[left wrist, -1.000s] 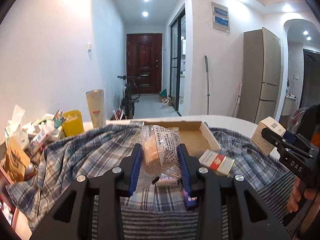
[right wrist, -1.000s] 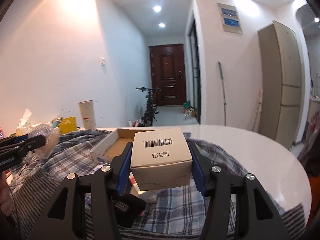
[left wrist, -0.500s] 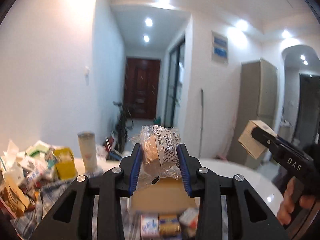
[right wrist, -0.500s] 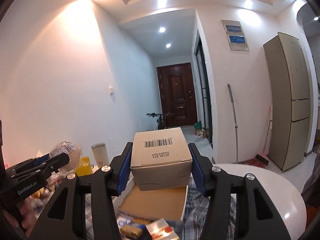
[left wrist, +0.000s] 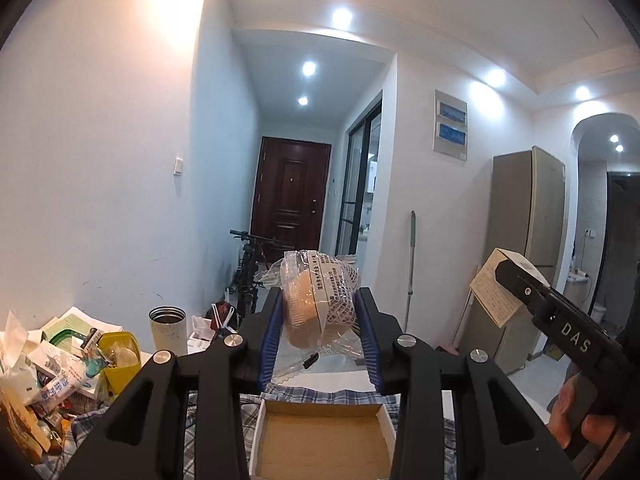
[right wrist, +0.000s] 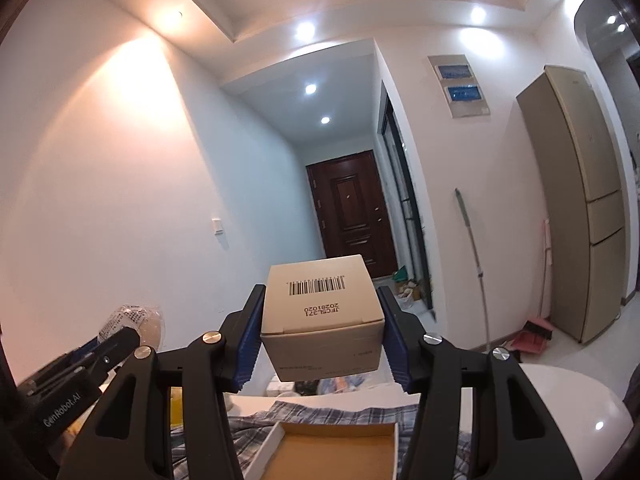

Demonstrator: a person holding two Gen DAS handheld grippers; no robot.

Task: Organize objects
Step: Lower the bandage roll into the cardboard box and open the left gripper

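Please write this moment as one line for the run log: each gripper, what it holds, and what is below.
left gripper: shut on plastic-wrapped packet | right gripper: shut on barcoded box | below: open cardboard tray, empty where visible

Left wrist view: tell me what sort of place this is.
Most likely a lived-in flat, around its entry hall and dining area: a dark front door ends the corridor, a bicycle is parked against the wall, and a tall fridge stands to the right.
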